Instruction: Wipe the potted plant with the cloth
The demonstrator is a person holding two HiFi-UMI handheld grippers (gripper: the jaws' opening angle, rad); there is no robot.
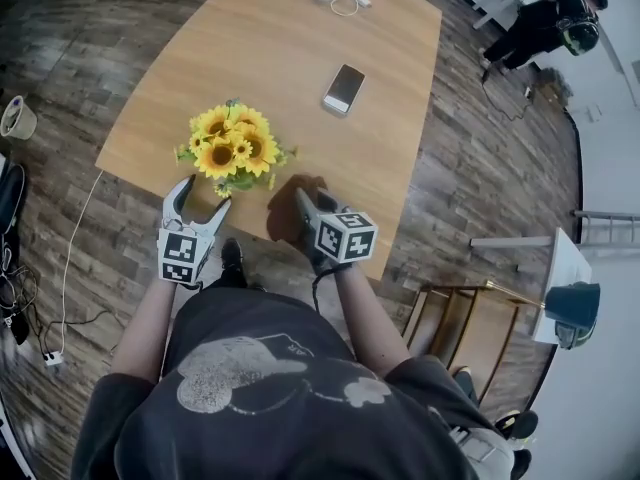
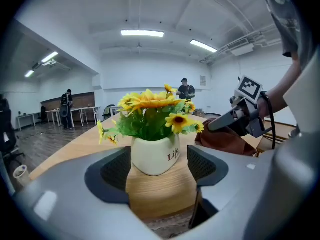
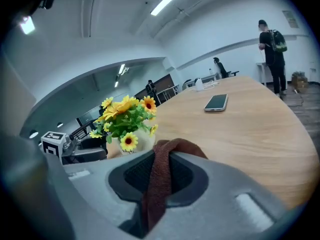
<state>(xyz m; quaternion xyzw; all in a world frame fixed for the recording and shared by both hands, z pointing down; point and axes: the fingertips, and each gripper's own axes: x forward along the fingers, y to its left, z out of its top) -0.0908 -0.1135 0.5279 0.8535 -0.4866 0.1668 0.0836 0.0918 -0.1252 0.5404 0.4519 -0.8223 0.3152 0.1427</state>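
Potted plant [image 1: 232,150] stands at table's [image 1: 290,38] near edge, by the left corner. L gripper [image 1: 208,196], jaws apart, faces the pot w/o touching; R gripper [image 1: 302,204] clamps brown cloth [image 3: 159,176] just beside.

The potted plant [image 1: 232,150] stands upright near the front edge of the wooden table [image 1: 300,58]; yellow sunflowers and green leaves fill its cream pot [image 2: 153,155], which bears dark lettering; the cloth [image 3: 158,184], brown and bunched, hangs pinched between the jaws of the right gripper [image 1: 303,208], just beside the plant.
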